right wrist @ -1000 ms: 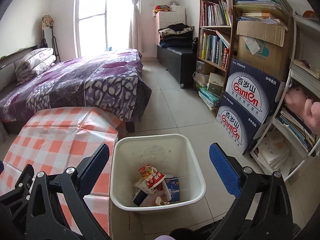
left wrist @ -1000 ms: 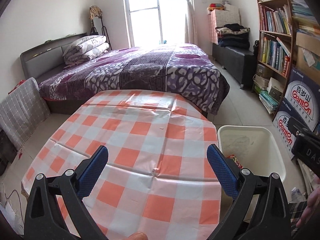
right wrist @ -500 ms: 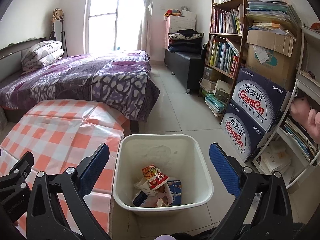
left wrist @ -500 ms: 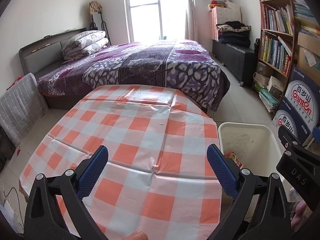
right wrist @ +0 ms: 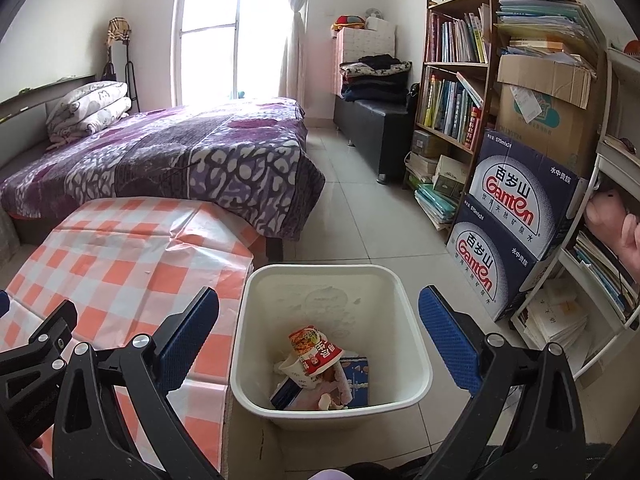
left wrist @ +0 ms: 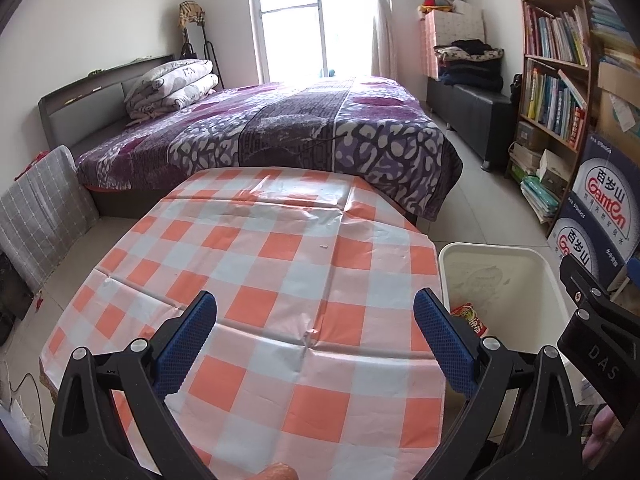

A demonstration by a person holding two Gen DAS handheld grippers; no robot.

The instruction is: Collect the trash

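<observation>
A white plastic bin [right wrist: 412, 312] stands on the floor at the table's right edge; it also shows in the left wrist view as the bin [left wrist: 548, 292]. Inside it lie a red-and-white snack wrapper [right wrist: 318, 350], a blue carton [right wrist: 358, 376] and crumpled paper. My right gripper [right wrist: 320, 340] hangs open above the bin, empty. My left gripper [left wrist: 316, 338] is open and empty over the orange-and-white checked tablecloth [left wrist: 256, 264], which carries only a tiny white scrap [left wrist: 323, 246].
A bed with a purple patterned blanket [left wrist: 304, 128] sits right behind the table. Stacked Ganten water boxes [right wrist: 520, 216] and a full bookshelf [right wrist: 456, 92] line the right wall. Tiled floor [right wrist: 360, 208] runs between bed and shelves. A black bench [right wrist: 372, 120] stands farther back.
Both views have risen and pulled back a little, so the room sits lower in frame. The right gripper's body has come further into the left wrist view. Both grippers stay open and empty.
</observation>
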